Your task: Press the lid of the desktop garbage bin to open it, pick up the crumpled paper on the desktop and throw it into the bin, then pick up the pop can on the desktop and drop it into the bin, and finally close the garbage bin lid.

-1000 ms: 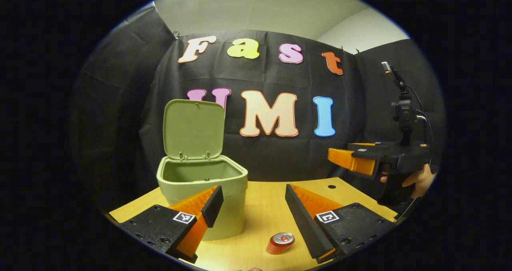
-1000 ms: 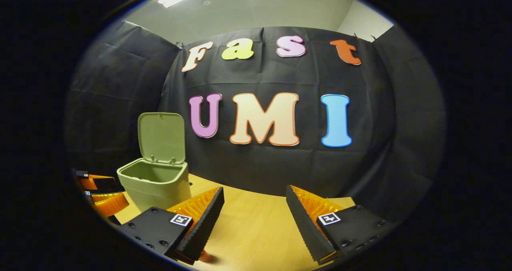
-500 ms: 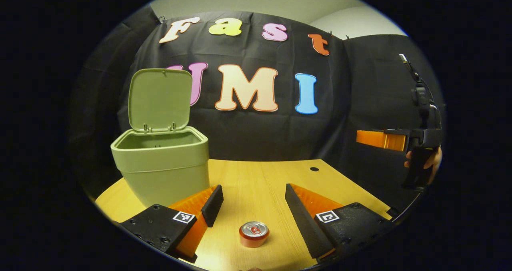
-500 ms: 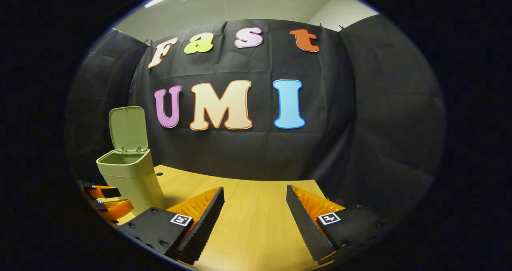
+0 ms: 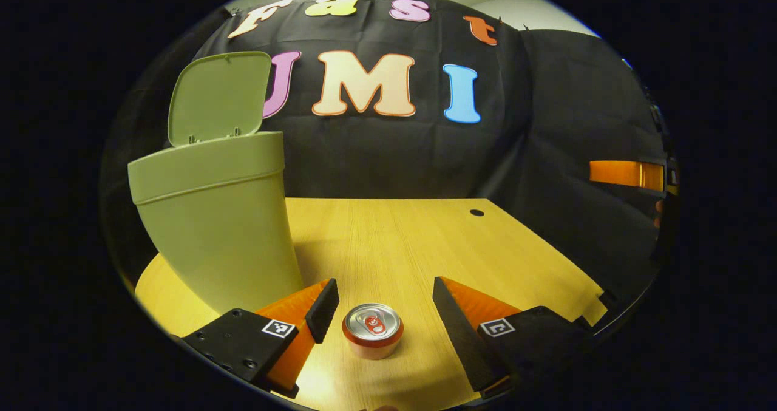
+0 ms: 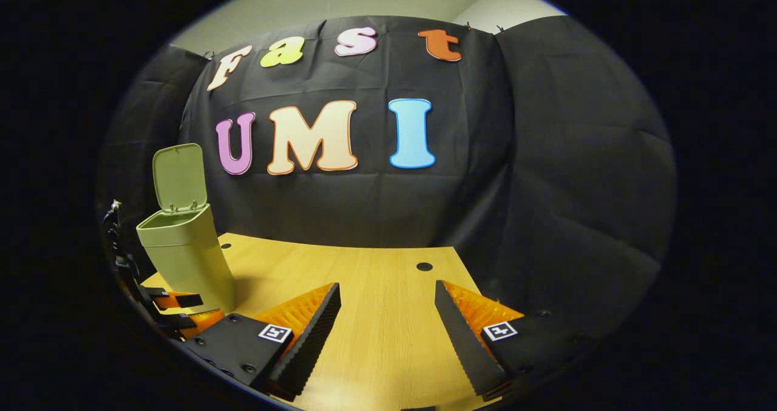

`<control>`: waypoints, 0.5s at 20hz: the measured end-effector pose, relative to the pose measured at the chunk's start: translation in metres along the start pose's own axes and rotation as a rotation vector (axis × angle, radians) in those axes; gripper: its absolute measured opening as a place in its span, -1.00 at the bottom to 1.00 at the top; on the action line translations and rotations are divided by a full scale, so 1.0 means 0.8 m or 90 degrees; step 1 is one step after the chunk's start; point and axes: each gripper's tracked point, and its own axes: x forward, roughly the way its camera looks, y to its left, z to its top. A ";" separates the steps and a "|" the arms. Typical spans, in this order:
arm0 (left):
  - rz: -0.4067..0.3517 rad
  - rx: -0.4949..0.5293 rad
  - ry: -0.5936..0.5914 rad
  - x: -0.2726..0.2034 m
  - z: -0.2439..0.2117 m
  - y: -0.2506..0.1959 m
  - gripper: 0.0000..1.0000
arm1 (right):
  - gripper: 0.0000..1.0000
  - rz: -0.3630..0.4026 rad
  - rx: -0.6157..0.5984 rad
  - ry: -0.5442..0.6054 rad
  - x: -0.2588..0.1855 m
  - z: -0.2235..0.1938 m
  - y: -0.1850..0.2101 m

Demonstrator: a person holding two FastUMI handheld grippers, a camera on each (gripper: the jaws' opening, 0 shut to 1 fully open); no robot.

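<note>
Desk (image 5: 388,241) holds upright can (image 5: 372,329); bin (image 5: 212,217) interior hidden, perhaps.

Left claw (image 5: 379,311) low, fingers wide apart — right claw (image 6: 387,317) likewise spread, held off to the side.

Left gripper (image 5: 382,305): hovering low over the desktop (image 5: 419,241), fingers spread wide.
Pop can (image 5: 372,331): standing upright between the fingers, touching neither.
Garbage bin (image 5: 212,217): sitting at the left, its lid (image 5: 218,98) standing open.
Right gripper (image 5: 628,174): showing at the far right edge.
</note>
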 end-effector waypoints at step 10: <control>0.008 0.034 0.079 0.028 -0.070 0.019 0.89 | 0.96 -0.035 -0.011 0.059 -0.022 -0.056 -0.026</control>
